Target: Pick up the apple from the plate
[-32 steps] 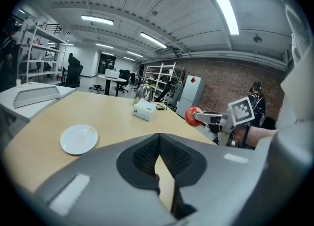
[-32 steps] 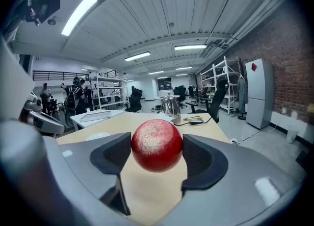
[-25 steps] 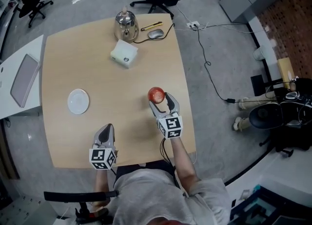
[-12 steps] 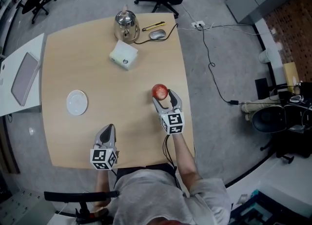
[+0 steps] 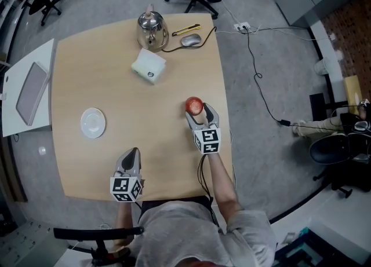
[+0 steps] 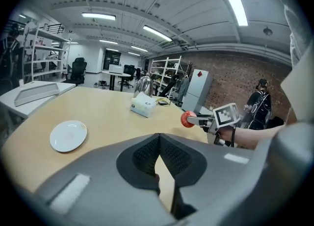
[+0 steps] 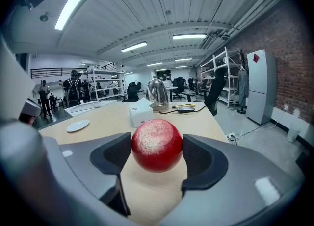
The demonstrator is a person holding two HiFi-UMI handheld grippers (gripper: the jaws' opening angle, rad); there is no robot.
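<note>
A red apple [image 5: 194, 106] is held between the jaws of my right gripper [image 5: 199, 111], just above the wooden table [image 5: 162, 144] near its right edge. In the right gripper view the apple [image 7: 157, 144] fills the gap of the right gripper [image 7: 157, 157], with both pads pressing its sides. The small white plate [image 5: 93, 123] lies empty on the table's left part, far from the apple. My left gripper [image 5: 130, 154] hovers by the front edge, shut with nothing in it. In the left gripper view its jaws [image 6: 159, 144] meet, and the plate [image 6: 68, 135] and the apple [image 6: 187, 119] show beyond them.
A steel kettle [image 5: 152, 30], a white box [image 5: 148, 65], a computer mouse [image 5: 191, 39] and a yellow tool [image 5: 187, 29] sit at the table's far end. A white side table [image 5: 17, 118] with a grey tray stands to the left. Cables run across the floor at the right.
My right gripper has carried the apple slightly to the right and farther from me. The left gripper has stayed where it was.
</note>
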